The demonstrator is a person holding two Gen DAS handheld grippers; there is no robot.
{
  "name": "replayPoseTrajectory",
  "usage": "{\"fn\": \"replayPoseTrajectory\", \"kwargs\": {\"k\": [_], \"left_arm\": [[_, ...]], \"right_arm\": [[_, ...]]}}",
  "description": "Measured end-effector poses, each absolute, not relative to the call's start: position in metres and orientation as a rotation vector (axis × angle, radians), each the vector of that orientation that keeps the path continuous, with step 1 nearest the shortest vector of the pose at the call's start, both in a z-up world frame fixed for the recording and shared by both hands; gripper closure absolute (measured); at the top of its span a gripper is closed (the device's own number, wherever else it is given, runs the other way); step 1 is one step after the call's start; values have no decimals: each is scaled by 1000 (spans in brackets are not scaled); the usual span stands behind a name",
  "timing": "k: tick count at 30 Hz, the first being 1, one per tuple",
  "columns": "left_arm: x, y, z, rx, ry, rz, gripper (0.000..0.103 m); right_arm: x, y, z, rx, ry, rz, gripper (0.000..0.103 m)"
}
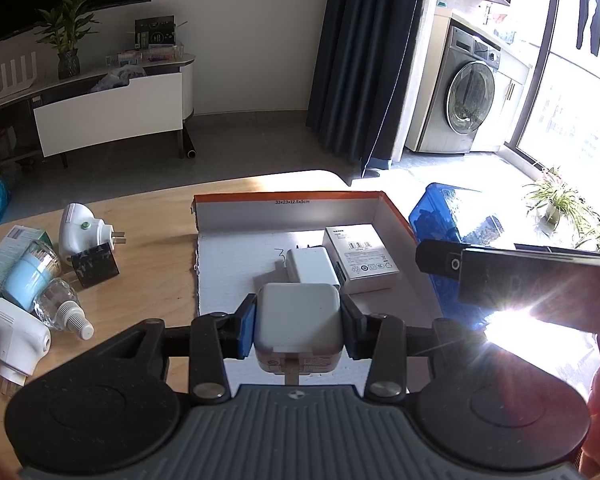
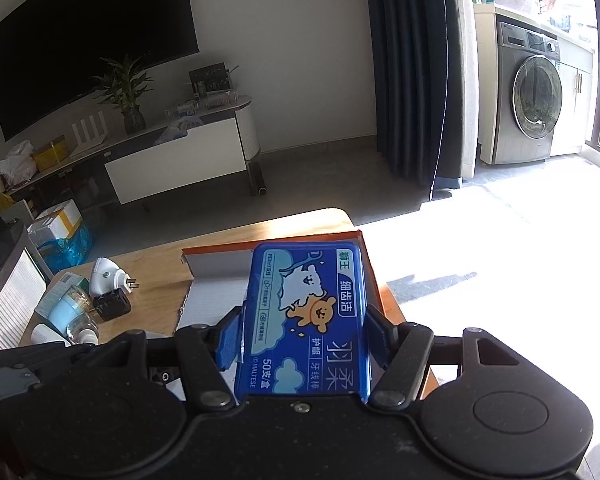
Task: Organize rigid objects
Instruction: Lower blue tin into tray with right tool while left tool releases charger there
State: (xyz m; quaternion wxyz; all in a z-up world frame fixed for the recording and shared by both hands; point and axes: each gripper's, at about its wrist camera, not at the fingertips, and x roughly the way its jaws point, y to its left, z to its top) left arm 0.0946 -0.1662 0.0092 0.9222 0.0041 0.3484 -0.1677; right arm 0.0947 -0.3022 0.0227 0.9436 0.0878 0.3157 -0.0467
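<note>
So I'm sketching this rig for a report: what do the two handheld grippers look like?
Both match: the left gripper and right gripper have matte black linkage arms with silver pivot bolts, blue pads on the jaws, and round black discs either side. The left one's base is ribbed grey.

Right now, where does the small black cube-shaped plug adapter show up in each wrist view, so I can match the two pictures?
Left wrist view: the black cube adapter lies on the wooden table at left, just below the white plug-in device.
Right wrist view: the same adapter sits at lower left, again just below the white plug-in device.
Shared landmark: the orange-rimmed cardboard box, to the adapter's right in both.
</note>
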Motion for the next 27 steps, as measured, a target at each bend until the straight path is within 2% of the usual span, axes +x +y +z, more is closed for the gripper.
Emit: {"fn": "replayPoseTrajectory", "kwargs": {"k": [18,27], "left_arm": [[108,-175,-5,3,762,-357,61],[113,-182,-8,-1,779,-370,61]], "right_arm": [[118,-315,4,159,707,-104,27],[108,-328,13,186,661,-129,28]]}}
